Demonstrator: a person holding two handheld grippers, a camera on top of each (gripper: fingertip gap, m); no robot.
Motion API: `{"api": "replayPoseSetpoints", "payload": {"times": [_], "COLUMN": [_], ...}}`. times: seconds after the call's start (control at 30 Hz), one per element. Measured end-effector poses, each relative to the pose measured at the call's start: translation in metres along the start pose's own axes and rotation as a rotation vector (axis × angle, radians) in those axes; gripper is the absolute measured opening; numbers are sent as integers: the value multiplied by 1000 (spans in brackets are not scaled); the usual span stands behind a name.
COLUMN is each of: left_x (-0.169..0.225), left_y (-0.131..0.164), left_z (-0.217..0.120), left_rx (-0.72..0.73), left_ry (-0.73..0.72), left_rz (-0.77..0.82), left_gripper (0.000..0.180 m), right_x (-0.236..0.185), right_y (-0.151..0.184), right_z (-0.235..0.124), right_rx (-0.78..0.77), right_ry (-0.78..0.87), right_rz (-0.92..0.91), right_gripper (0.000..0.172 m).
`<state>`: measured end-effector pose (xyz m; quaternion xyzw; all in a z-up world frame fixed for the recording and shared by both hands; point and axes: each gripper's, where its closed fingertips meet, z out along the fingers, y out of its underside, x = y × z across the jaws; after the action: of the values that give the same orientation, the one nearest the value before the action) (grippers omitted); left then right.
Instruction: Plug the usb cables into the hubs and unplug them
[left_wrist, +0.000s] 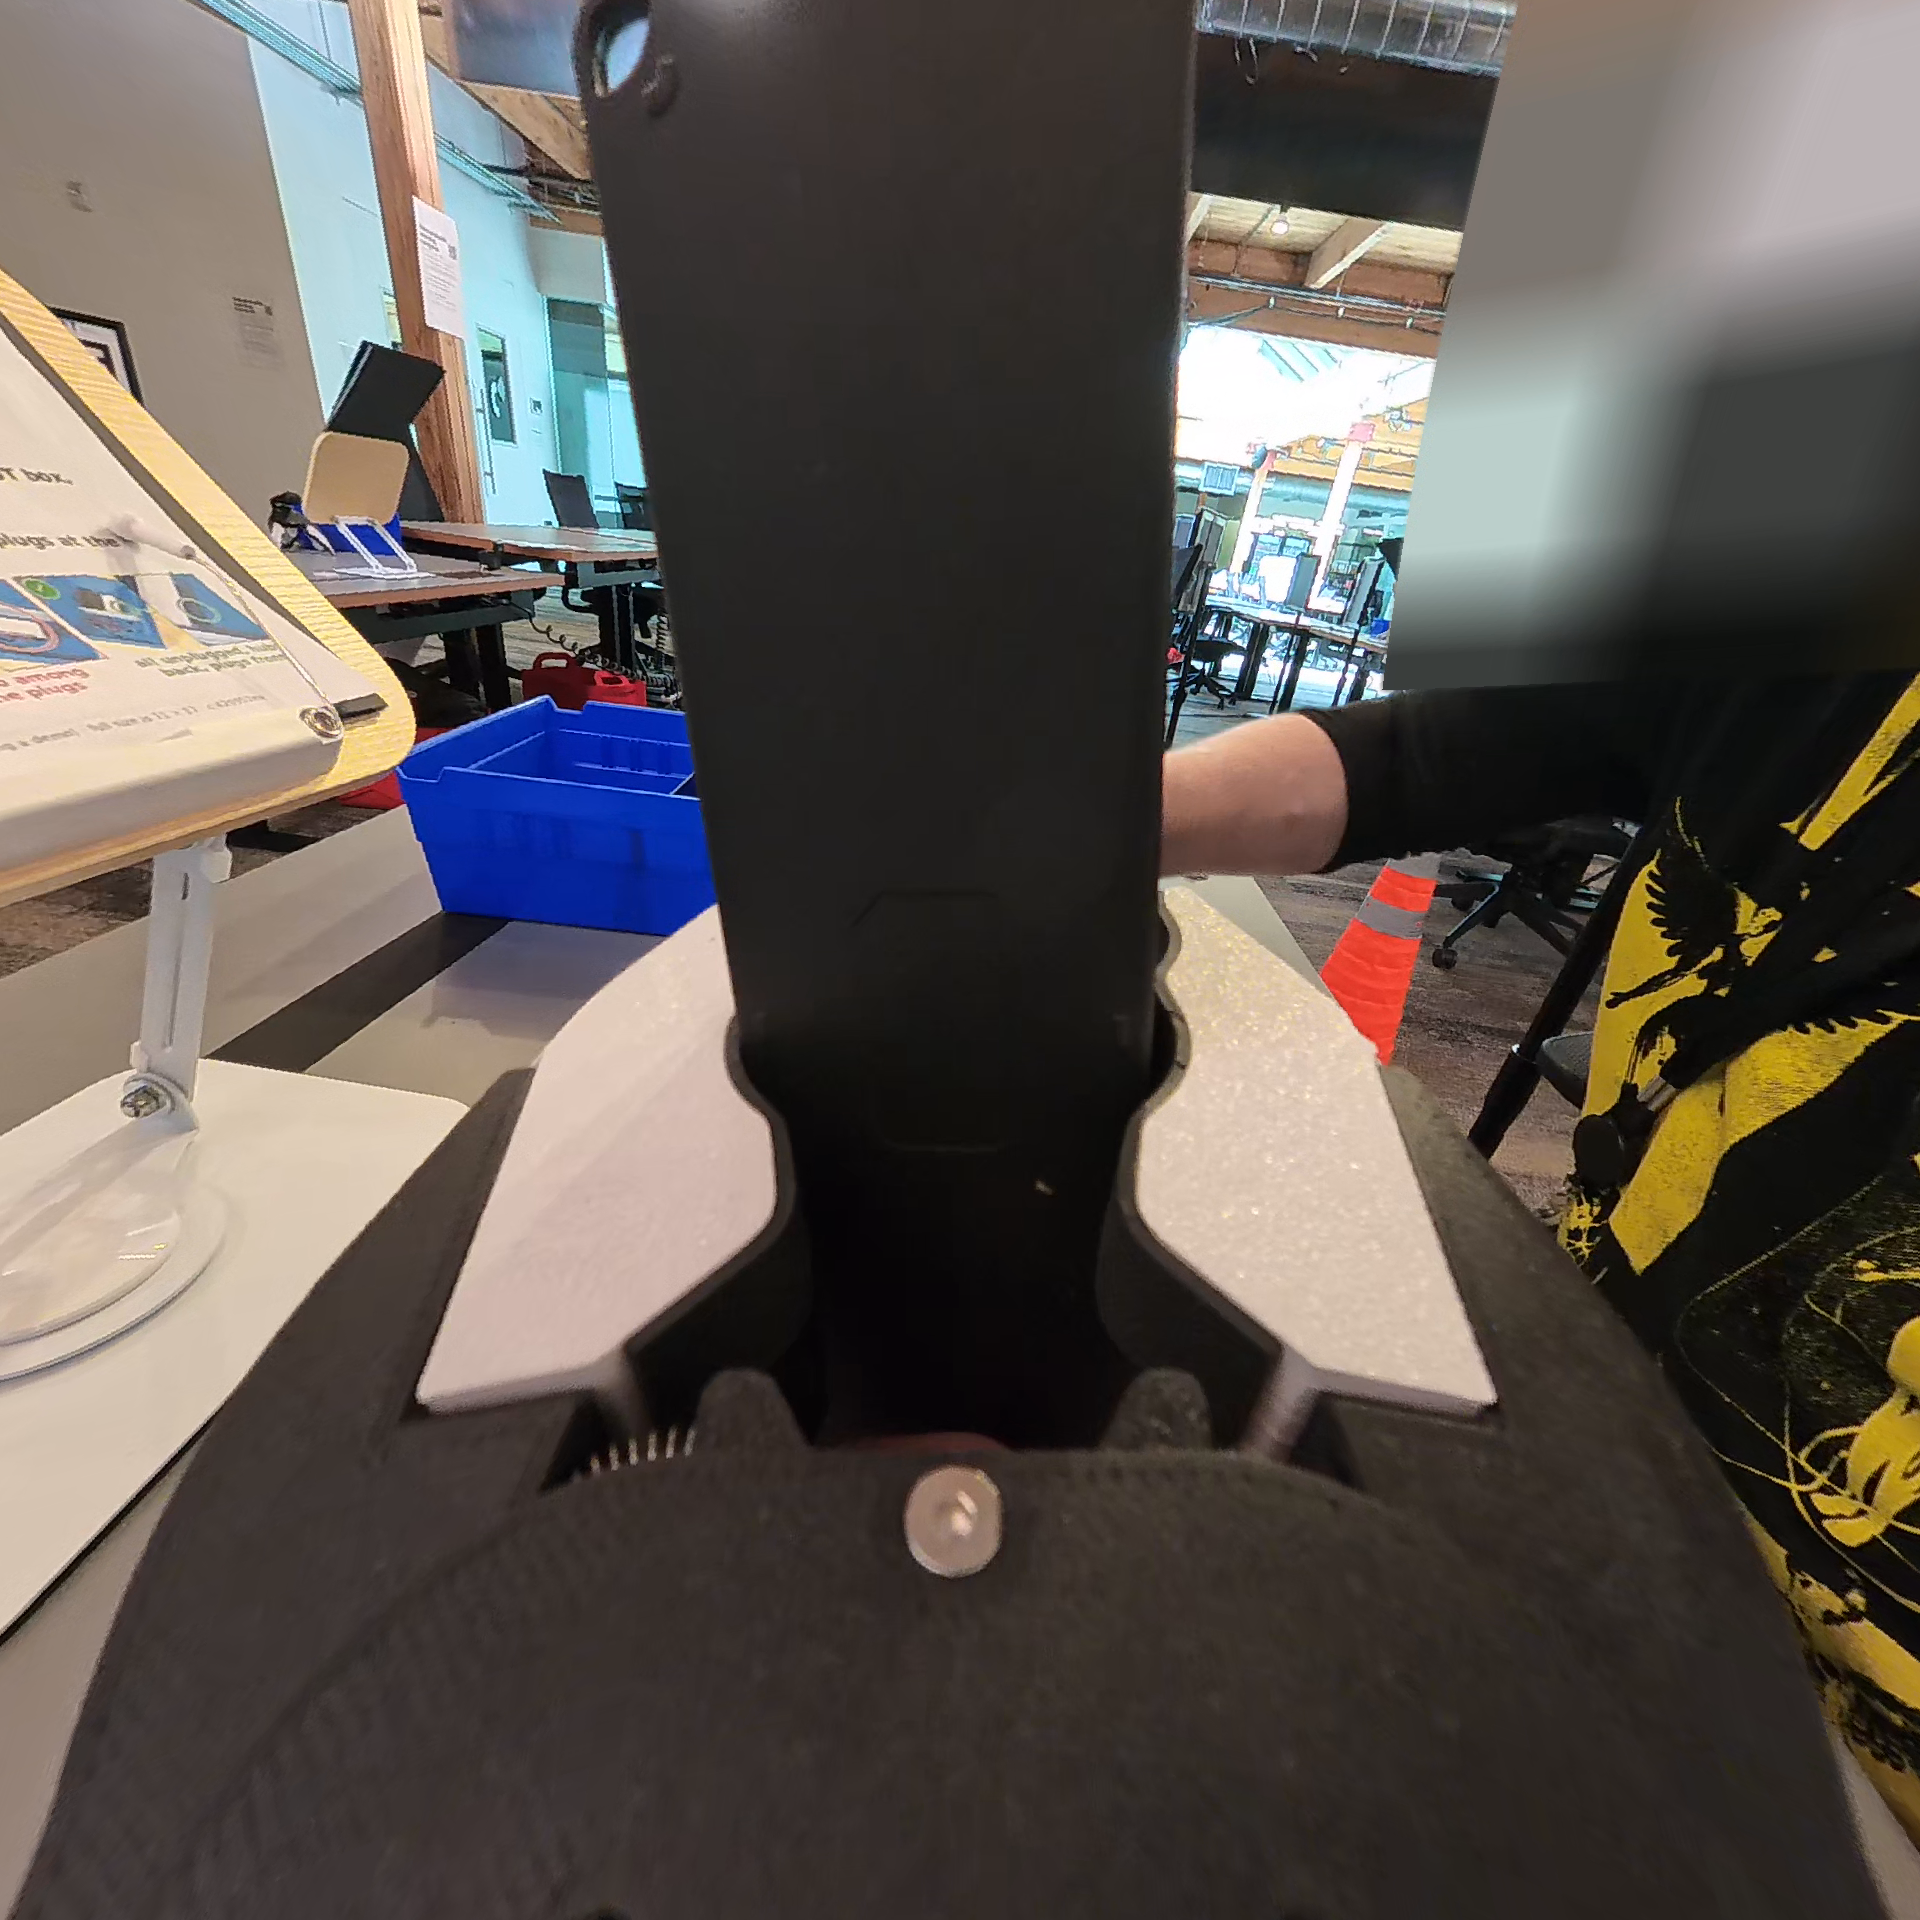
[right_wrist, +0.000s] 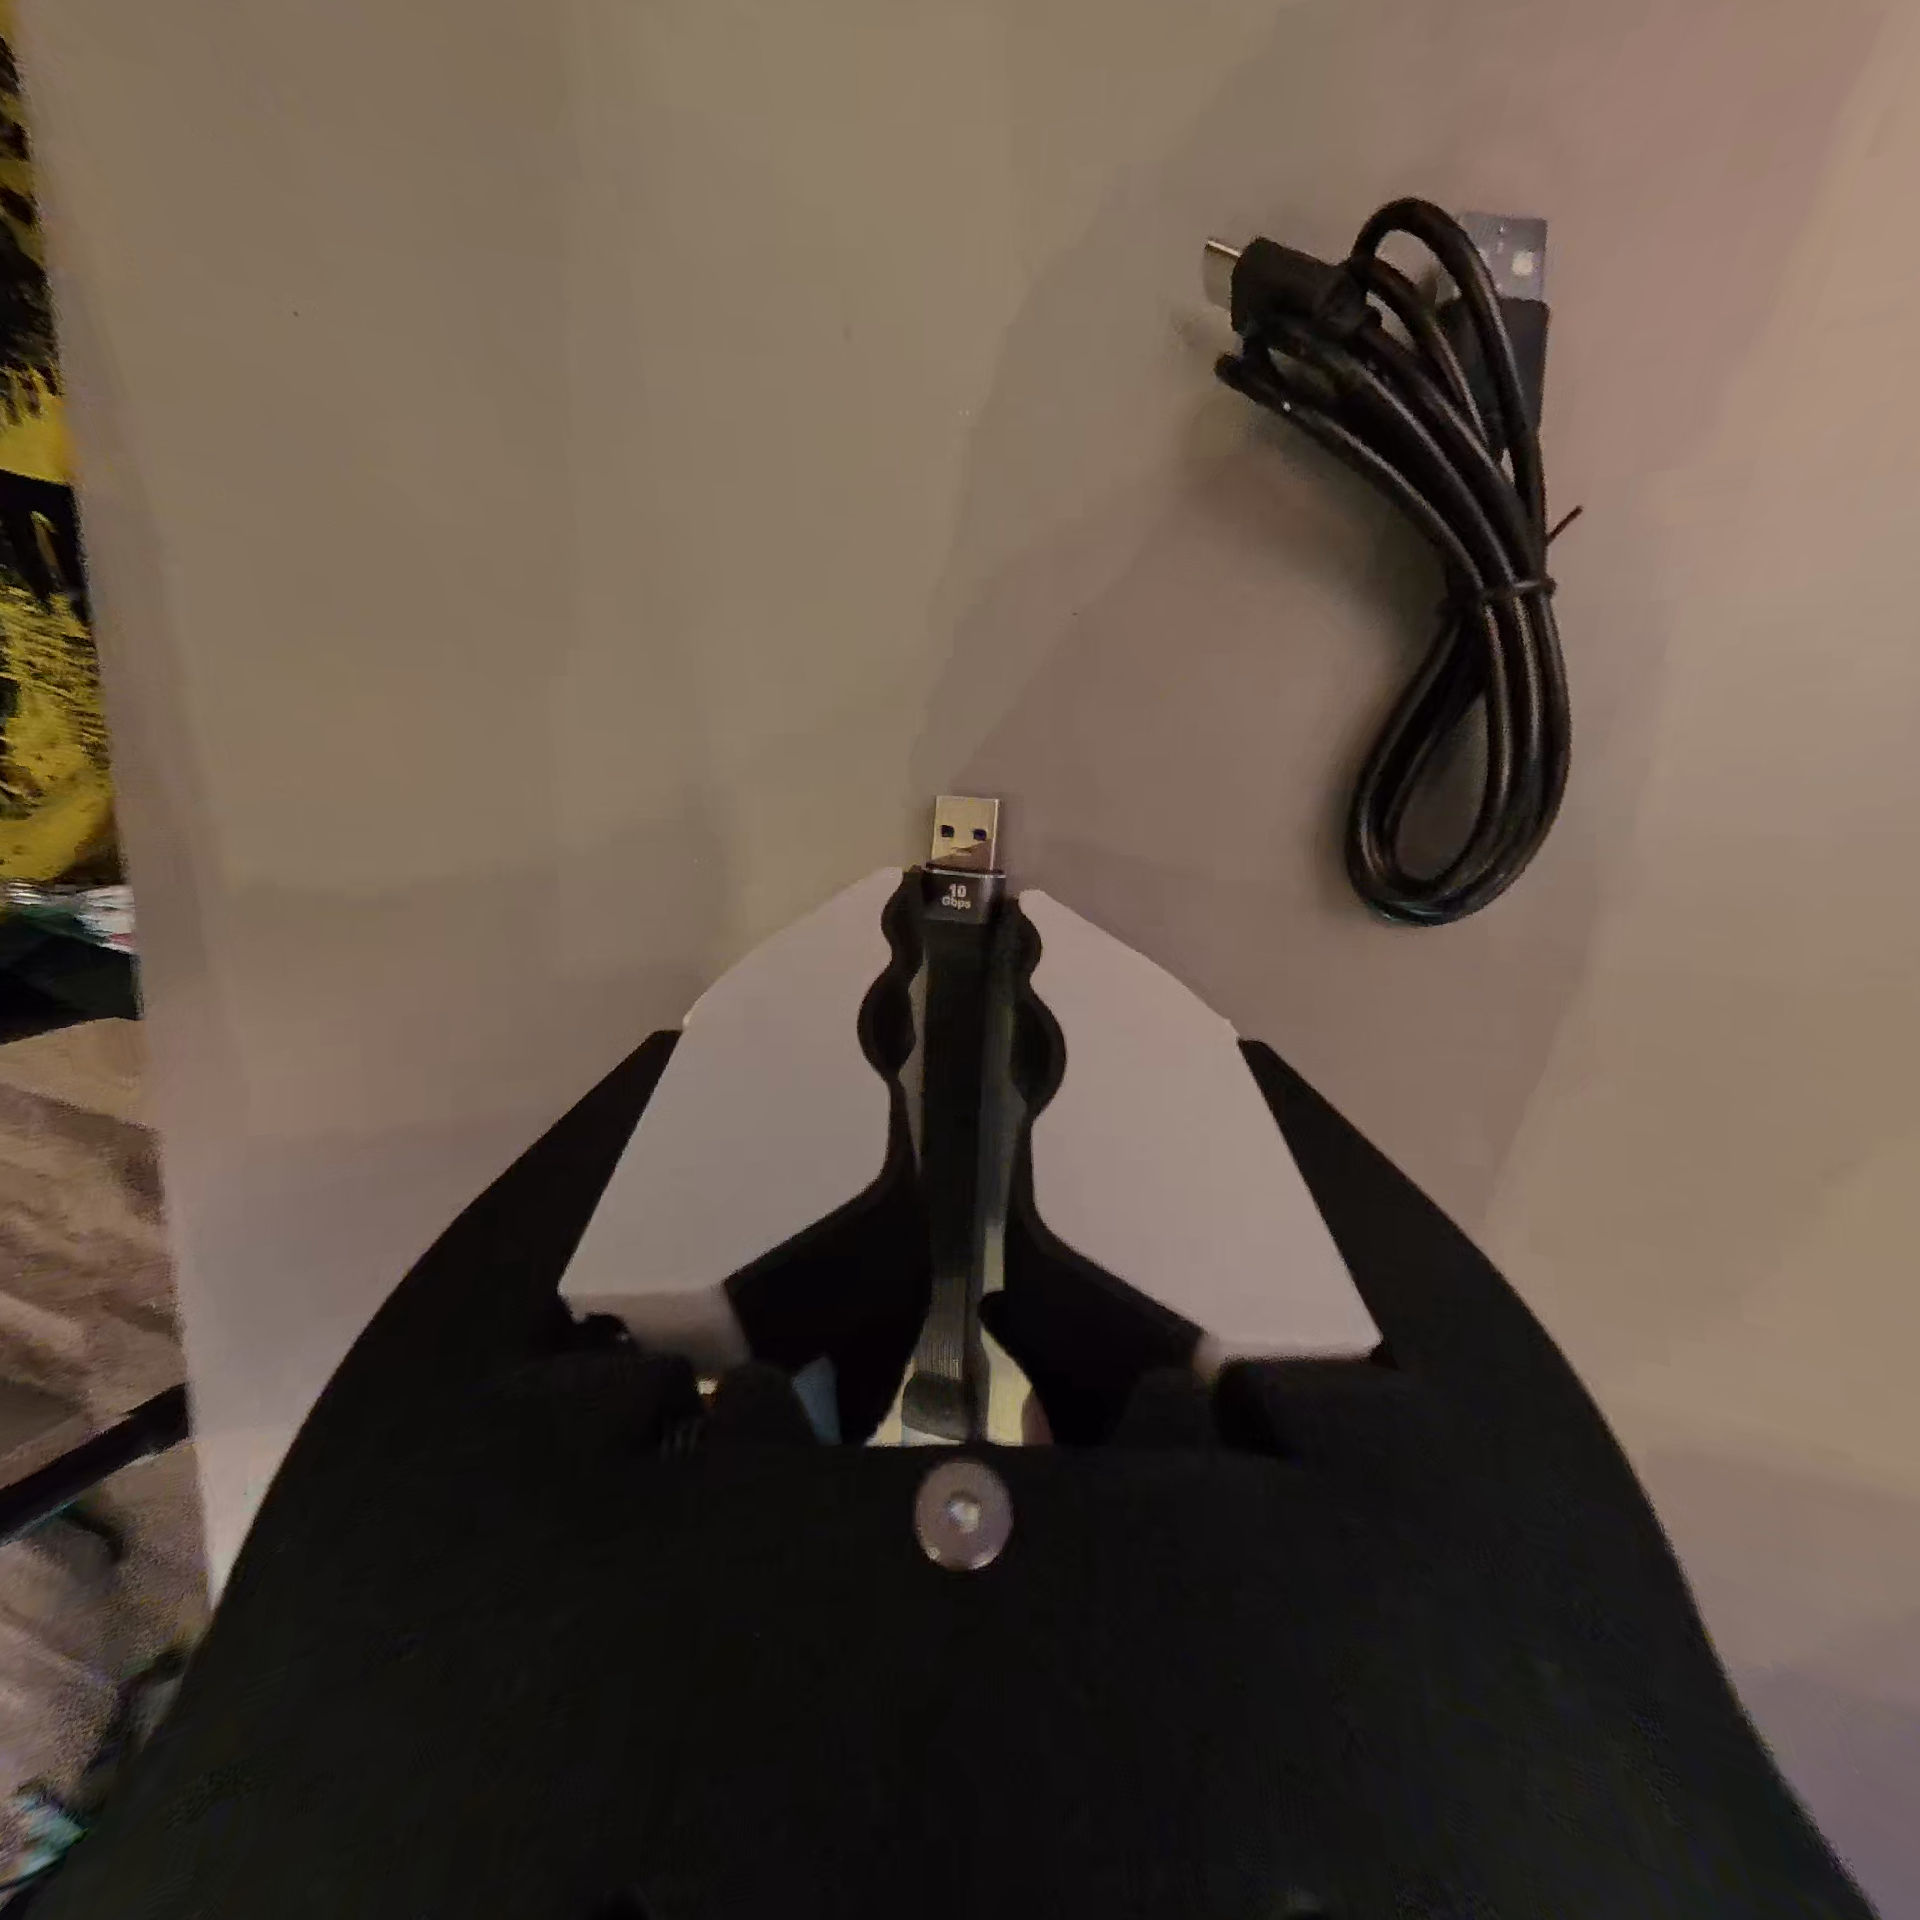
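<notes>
Your right claw (right_wrist: 968, 904) is nearly closed, both pads pinching a black usb plug (right_wrist: 966, 862). Its silver tip sticks out just past the fingertips, pointing straight fwd along the fingers, long axis in line w/ the claw; the flat black lead runs back btwn the pads toward the wrist. It hangs over the pale tabletop (right_wrist: 623, 520). A coiled black cable (right_wrist: 1455, 582), tied in a bundle, lies well apart to the fwd right.

Your left claw (left_wrist: 940, 935) is spread wide, white fingers (left_wrist: 1278, 1091) hugging both sides of a big black flat slab (left_wrist: 904, 520); its long axis points up and fwd and blocks most of the view. Can't tell if this is the hub. Blue bin (left_wrist: 561, 821) sits behind-left, a sign stand (left_wrist: 166, 644) at left, an orange cone (left_wrist: 1382, 956) on the floor at right, a person's forearm (left_wrist: 1247, 800) reaching behind the slab.
</notes>
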<state>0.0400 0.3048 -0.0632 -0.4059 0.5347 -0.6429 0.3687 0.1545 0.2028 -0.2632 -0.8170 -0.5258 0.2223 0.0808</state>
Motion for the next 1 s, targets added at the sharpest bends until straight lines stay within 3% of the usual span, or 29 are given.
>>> {"api": "replayPoseSetpoints", "payload": {"times": [0.27, 0.33, 0.43, 0.53, 0.63, 0.83, 1.0], "left_x": [2, 2, 2, 3, 3, 3, 5], "left_y": [0, 1, 1, 1, 1, 1, 1], "left_z": [3, 4, 5, 5, 5, 6, 7], "left_rx": [-2, -6, -3, -6, -5, -8, -9], "left_ry": [6, 6, 8, 8, 7, 10, 10], "left_rz": [5, 6, 3, 6, 6, 5, 11], "left_gripper": [68, 68, 68, 68, 68, 68, 68], "right_x": [-1, 2, 1, -5, -7, -7, -1], "right_y": [-4, -18, -8, -5, -17, -17, -19], "right_z": [-3, -16, -13, -4, -10, 2, 9], "right_rx": [86, 189, 92, 100, 172, 126, 146], "right_ry": [213, 271, 331, 274, 311, 536, 635], "right_rz": [-33, -26, -66, 31, 126, 235, 258], "right_gripper": [13, 0, 0, 0, 14, 22, 13]}}
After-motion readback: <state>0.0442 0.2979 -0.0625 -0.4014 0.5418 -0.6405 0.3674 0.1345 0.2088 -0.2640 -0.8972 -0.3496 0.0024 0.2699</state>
